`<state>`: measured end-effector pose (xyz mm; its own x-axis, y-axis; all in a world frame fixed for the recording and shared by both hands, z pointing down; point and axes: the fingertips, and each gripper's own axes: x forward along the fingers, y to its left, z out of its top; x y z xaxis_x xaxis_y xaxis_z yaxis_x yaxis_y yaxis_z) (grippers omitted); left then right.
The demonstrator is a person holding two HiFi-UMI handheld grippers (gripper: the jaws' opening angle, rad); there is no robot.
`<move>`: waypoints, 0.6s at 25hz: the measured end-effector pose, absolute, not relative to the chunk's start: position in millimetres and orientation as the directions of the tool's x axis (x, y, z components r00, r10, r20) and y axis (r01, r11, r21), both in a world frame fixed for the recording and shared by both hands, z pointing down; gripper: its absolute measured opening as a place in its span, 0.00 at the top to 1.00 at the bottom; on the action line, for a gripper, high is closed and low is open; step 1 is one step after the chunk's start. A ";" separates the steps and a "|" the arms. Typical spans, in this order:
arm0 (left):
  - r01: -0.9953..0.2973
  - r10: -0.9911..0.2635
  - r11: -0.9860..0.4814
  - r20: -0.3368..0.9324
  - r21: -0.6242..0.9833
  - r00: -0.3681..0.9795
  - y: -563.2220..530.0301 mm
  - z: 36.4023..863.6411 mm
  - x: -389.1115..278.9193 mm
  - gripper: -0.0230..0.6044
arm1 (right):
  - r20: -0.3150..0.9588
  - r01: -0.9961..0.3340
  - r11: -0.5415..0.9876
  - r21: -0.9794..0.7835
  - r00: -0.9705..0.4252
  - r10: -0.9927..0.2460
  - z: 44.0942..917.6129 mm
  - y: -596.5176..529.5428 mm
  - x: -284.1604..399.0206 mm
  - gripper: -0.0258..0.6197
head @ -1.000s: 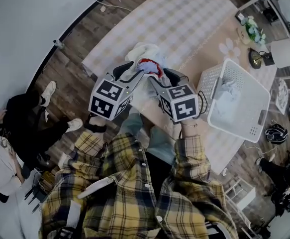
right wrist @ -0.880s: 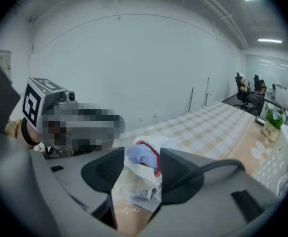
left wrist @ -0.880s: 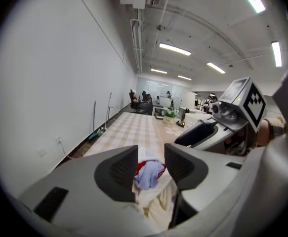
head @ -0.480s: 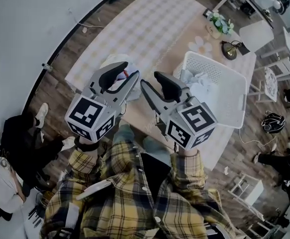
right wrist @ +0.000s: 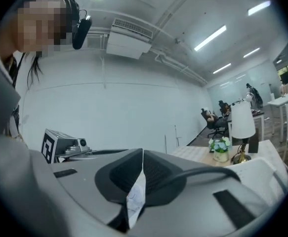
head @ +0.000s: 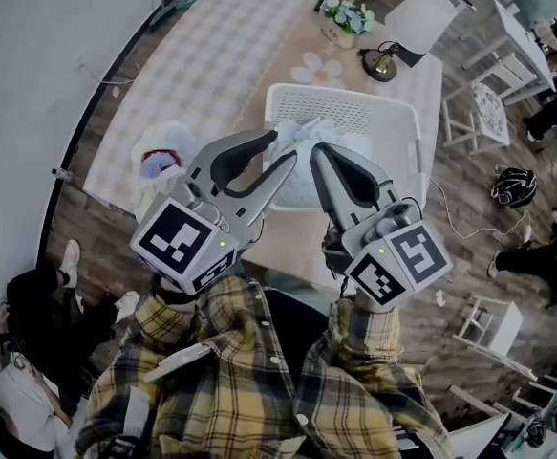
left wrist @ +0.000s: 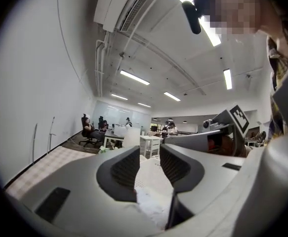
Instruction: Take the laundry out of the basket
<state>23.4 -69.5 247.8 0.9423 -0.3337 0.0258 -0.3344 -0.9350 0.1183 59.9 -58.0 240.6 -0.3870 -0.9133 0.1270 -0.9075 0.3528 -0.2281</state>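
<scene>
A white slatted laundry basket [head: 393, 108] stands on the table with crumpled white laundry [head: 309, 130] inside. My left gripper [head: 286, 145] reaches over the basket's near left rim. Its jaws are closing, and pale cloth [left wrist: 151, 194] lies low in the gap without the pads [left wrist: 126, 169] pressing on it. The right gripper [head: 318, 151] sits beside it over the same heap. In the right gripper view its jaws [right wrist: 142, 154] meet, with a strip of white laundry [right wrist: 135, 199] pinched in the seam. A white and red laundry pile [head: 163, 156] lies on the table to the left.
The table [head: 249, 36] carries a checked cloth, a flower pot [head: 345, 15] and a lamp [head: 407, 22] behind the basket. White chairs [head: 488, 113] stand to the right. A person sits on the floor [head: 30, 304] at lower left, near the wall.
Both grippers have moved from the laundry pile on the left across to the basket. The right jaws have closed and the left jaws have narrowed.
</scene>
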 end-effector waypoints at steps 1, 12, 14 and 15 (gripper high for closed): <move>-0.315 -0.315 -0.941 0.017 0.120 0.949 -64.4 245.9 33.7 0.75 | 0.120 -0.915 0.335 -0.226 -0.367 -0.922 238.4 -52.9 73.1 0.94; -0.228 -0.234 -0.967 -0.038 0.110 0.972 -29.5 220.9 101.6 0.94 | 0.126 -0.951 0.260 -0.165 -0.282 -0.951 227.1 -16.8 148.2 0.95; -0.228 -0.233 -0.968 -0.032 0.107 0.972 -29.2 218.6 108.3 0.94 | 0.132 -0.953 0.257 -0.159 -0.279 -0.951 225.8 -16.4 155.6 0.95; -0.229 -0.233 -0.968 -0.029 0.106 0.972 -29.6 218.5 110.5 0.94 | 0.134 -0.954 0.257 -0.158 -0.278 -0.951 225.9 -16.7 158.2 0.95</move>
